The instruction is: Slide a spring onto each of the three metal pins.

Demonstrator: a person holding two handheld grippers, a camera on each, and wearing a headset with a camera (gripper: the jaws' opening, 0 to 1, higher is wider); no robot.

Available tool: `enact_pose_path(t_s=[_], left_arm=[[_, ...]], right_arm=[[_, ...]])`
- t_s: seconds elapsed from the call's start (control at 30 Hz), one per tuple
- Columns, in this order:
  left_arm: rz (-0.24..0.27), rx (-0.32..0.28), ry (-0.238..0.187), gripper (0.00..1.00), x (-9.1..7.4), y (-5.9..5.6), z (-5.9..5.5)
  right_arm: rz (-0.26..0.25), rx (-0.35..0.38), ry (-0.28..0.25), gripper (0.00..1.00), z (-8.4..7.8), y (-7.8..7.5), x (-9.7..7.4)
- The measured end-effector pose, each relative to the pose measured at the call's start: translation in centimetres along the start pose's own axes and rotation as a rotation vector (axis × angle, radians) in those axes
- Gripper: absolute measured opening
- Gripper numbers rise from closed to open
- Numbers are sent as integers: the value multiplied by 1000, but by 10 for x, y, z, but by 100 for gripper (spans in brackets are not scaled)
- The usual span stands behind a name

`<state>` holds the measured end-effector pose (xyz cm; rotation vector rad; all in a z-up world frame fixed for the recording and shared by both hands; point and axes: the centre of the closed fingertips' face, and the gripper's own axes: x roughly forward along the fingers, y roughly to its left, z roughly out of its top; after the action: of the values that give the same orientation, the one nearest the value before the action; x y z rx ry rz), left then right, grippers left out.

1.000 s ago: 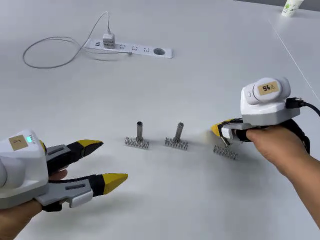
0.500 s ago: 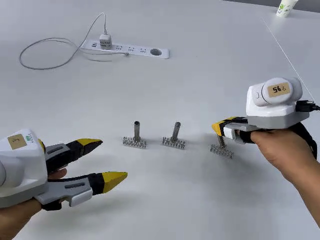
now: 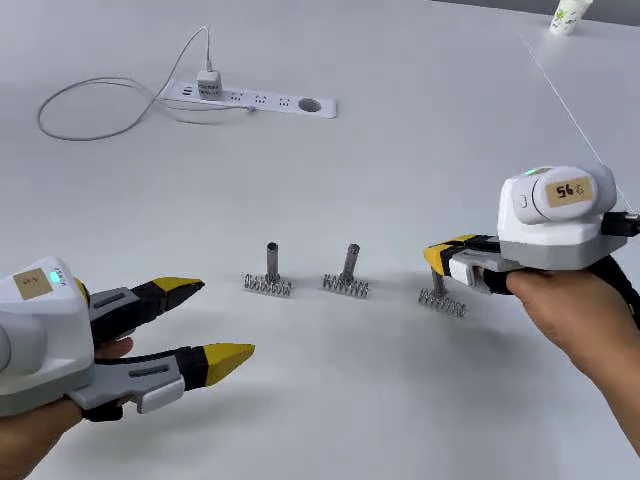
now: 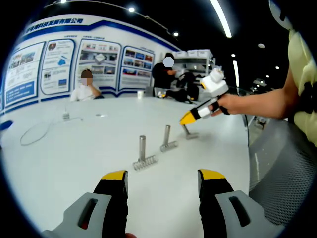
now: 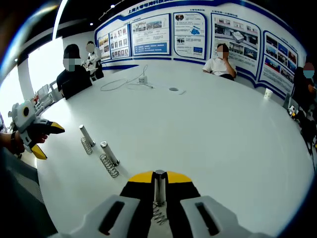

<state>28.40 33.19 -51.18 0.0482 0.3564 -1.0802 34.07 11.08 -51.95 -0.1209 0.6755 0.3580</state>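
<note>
The left claw (image 3: 220,320) hangs spread and empty over the counter (image 3: 330,400). The right claw (image 5: 157,176) is pressed together on the nearest pin (image 5: 159,187), with its spring (image 5: 157,214) just beneath the tips. A slack pinch could tip that pin or flick the spring away. Beyond the tips are the middle pin (image 5: 110,153), the far pin (image 5: 87,135) and their springs (image 5: 110,166). I cannot tell whether those pins stand or lean.

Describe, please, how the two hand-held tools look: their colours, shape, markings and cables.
Both tools share one design: the left tool and the right tool have a white, rounded housing, black tapering jaws with yellow tips and grey side plates. Each housing carries a tan label with handwritten marks. A black cable leaves the right tool's back. The forearms are bare.
</note>
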Motion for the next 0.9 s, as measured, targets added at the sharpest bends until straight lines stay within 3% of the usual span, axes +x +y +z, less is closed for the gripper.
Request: enact_pose_path(t_s=[0.17, 0.57, 0.9], left_arm=[[0, 2, 0, 58, 0, 0, 1], [2, 0, -1, 58, -1, 1, 0], [1, 1, -4, 58, -2, 1, 2]], right_arm=[[0, -7, -20, 8, 4, 0, -3], [7, -7, 9, 8, -6, 0, 0], [5, -20, -10, 8, -2, 1, -3]])
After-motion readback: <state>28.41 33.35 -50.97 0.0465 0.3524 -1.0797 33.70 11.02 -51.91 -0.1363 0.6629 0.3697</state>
